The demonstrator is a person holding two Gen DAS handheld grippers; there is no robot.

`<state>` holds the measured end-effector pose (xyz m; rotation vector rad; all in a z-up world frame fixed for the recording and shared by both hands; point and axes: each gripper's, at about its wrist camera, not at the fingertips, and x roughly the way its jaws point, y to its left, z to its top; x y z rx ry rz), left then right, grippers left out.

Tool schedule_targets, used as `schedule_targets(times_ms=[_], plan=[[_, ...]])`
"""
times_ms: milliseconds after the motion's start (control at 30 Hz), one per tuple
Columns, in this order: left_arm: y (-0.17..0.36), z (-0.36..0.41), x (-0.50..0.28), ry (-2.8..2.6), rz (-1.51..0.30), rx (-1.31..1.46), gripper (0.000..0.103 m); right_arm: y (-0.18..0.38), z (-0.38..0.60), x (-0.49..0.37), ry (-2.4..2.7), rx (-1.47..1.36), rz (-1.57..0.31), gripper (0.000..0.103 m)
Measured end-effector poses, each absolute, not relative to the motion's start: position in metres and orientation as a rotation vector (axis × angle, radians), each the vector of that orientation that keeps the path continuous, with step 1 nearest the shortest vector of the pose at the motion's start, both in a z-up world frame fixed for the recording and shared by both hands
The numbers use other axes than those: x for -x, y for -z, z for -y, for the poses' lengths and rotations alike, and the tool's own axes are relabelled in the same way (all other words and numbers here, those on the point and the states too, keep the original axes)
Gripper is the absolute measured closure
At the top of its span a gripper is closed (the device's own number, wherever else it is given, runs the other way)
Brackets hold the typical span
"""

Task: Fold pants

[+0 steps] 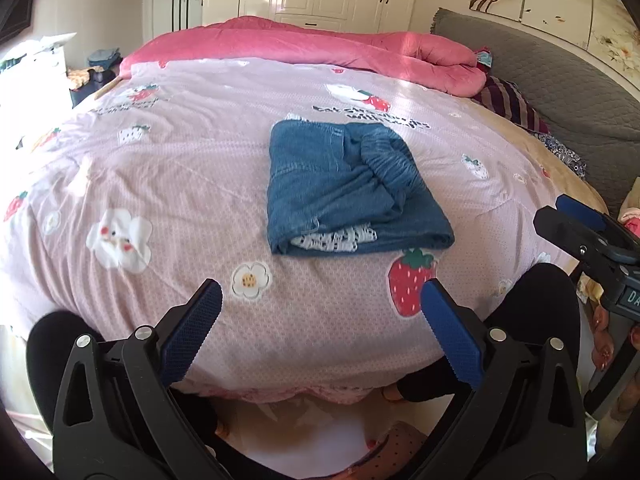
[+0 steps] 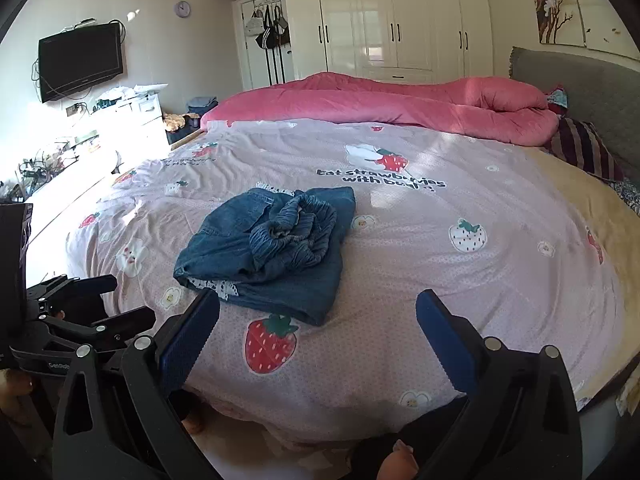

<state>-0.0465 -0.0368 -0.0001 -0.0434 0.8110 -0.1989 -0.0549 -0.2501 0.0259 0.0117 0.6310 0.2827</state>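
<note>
Blue denim pants lie folded into a compact bundle on the pink strawberry-print bed cover, the elastic waistband on top and a bit of white lace lining showing at the near edge. They also show in the right wrist view. My left gripper is open and empty, held back near the bed's front edge, short of the pants. My right gripper is open and empty, also near the front edge, just before the bundle. Neither touches the pants.
A rolled pink quilt lies across the far side of the bed. Striped pillows and a grey headboard are at the right. White wardrobes stand behind, with a wall TV and cluttered dresser at left.
</note>
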Motion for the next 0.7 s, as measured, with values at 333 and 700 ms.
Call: schedule_targets(times_ms=[333,700], plan=[[0.006,0.035,0.059,0.157,-0.796,0.029,0.010,-0.006,0.250,0.072,-0.276,-0.054,-0.664,0.005],[0.011,0.029,0.065,0.135,-0.792,0.047,0.010,0.002,0.239,0.077,-0.259,-0.010,-0.648,0.005]])
